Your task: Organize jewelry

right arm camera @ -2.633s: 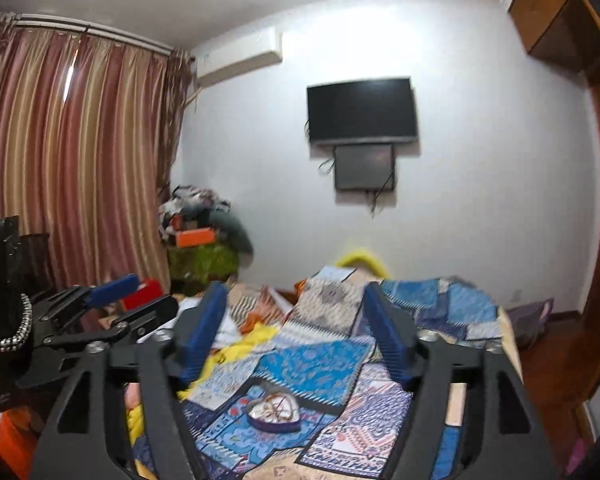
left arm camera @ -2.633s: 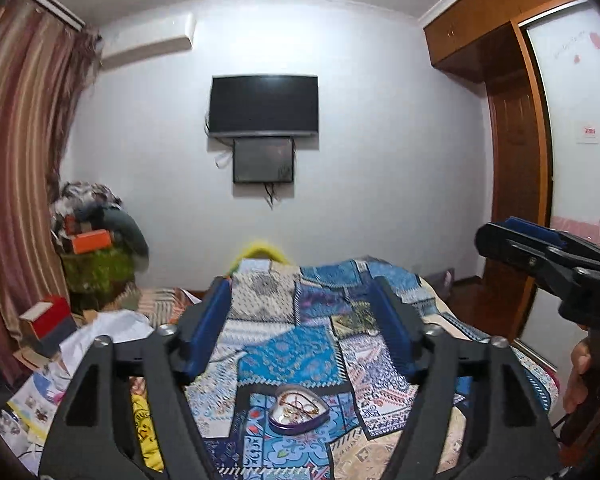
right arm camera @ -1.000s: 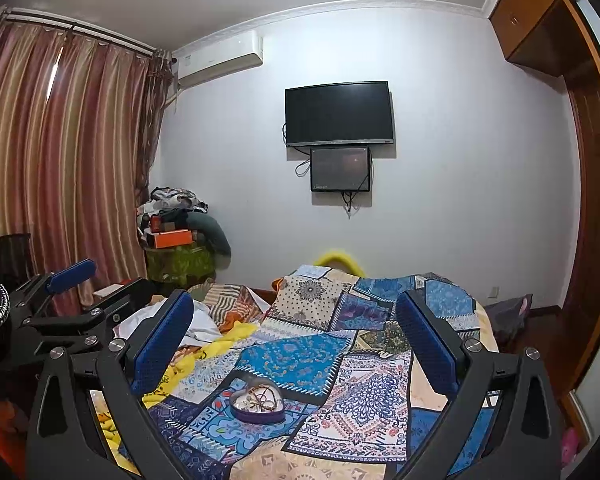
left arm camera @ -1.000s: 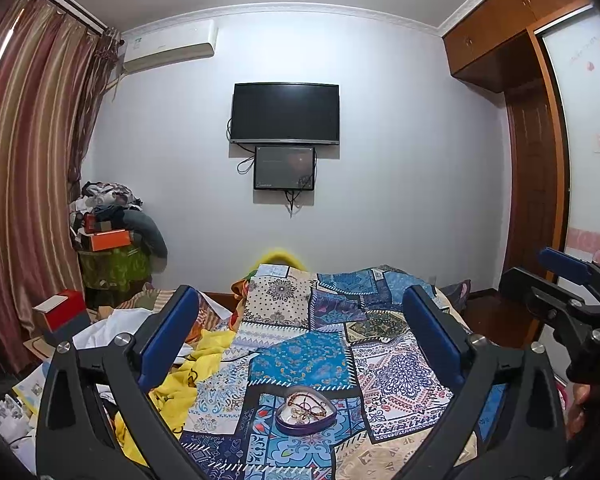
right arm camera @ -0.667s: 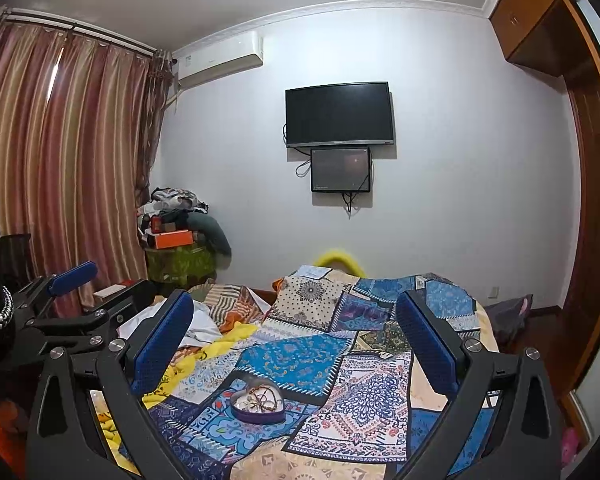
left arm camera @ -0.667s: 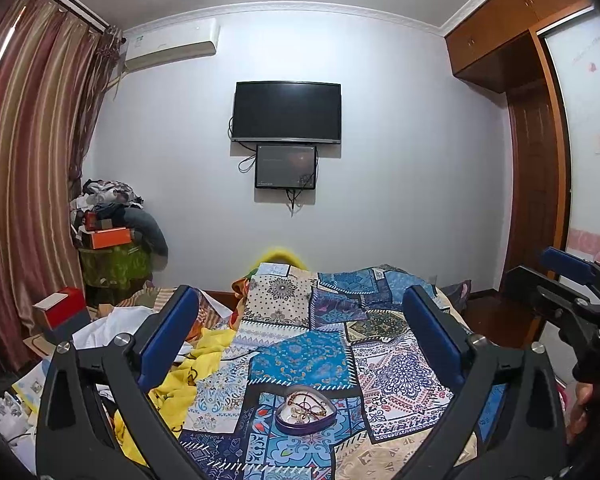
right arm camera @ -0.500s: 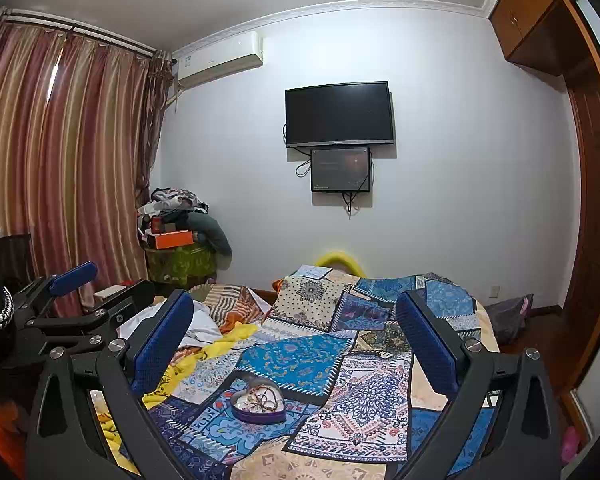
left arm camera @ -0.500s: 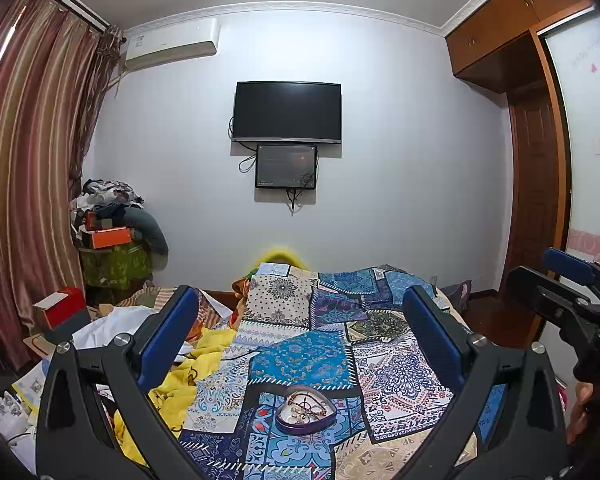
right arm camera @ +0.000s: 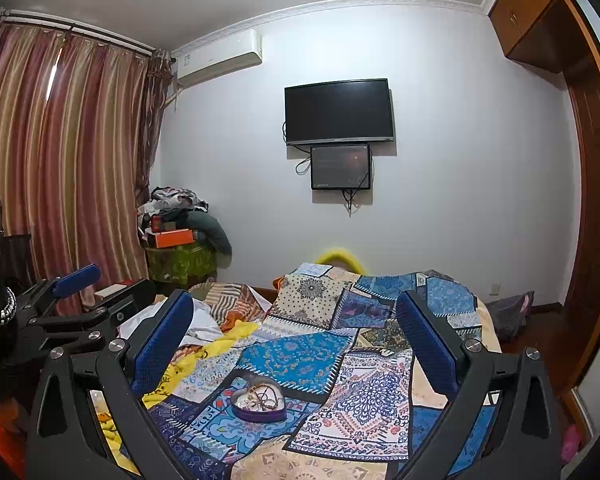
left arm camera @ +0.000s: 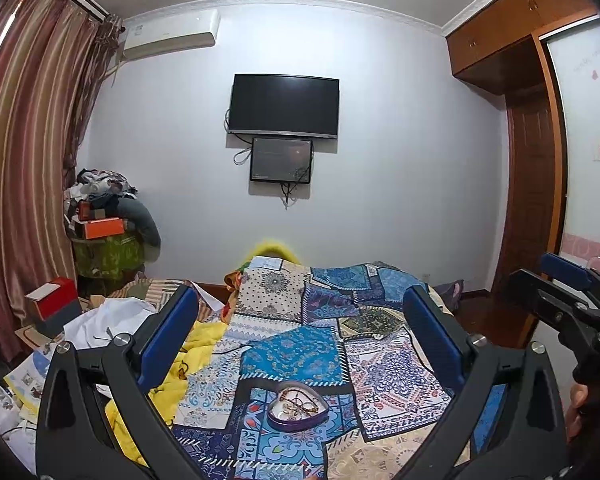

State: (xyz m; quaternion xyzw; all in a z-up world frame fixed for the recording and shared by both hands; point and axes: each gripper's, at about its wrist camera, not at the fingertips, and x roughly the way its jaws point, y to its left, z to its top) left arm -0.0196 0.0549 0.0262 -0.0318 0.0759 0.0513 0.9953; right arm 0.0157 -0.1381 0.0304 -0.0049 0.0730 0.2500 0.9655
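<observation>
A purple heart-shaped box [left arm camera: 297, 406] [right arm camera: 259, 398] holding tangled gold jewelry sits on the patchwork bedspread [left arm camera: 296, 354] [right arm camera: 300, 356]. My left gripper [left arm camera: 300, 300] hovers well above and short of the box, open wide, nothing between its blue pads. My right gripper [right arm camera: 294, 300] is likewise open and empty, held above the bed. Each gripper shows at the other view's edge: the right one [left arm camera: 568, 292] on the right side, the left one [right arm camera: 72, 292] on the left side.
A yellow cloth [right arm camera: 204, 350] and white papers [left arm camera: 100, 320] lie on the bed's left side. A red box [left arm camera: 52, 304] and a pile of clothes [left arm camera: 104, 216] stand by the striped curtain [right arm camera: 60, 160]. A wooden wardrobe [left arm camera: 528, 200] is at the right.
Both grippers opened wider between 2.6 s and 1.0 s ago and drew back, showing more of the room. Over the last second nothing has visibly changed.
</observation>
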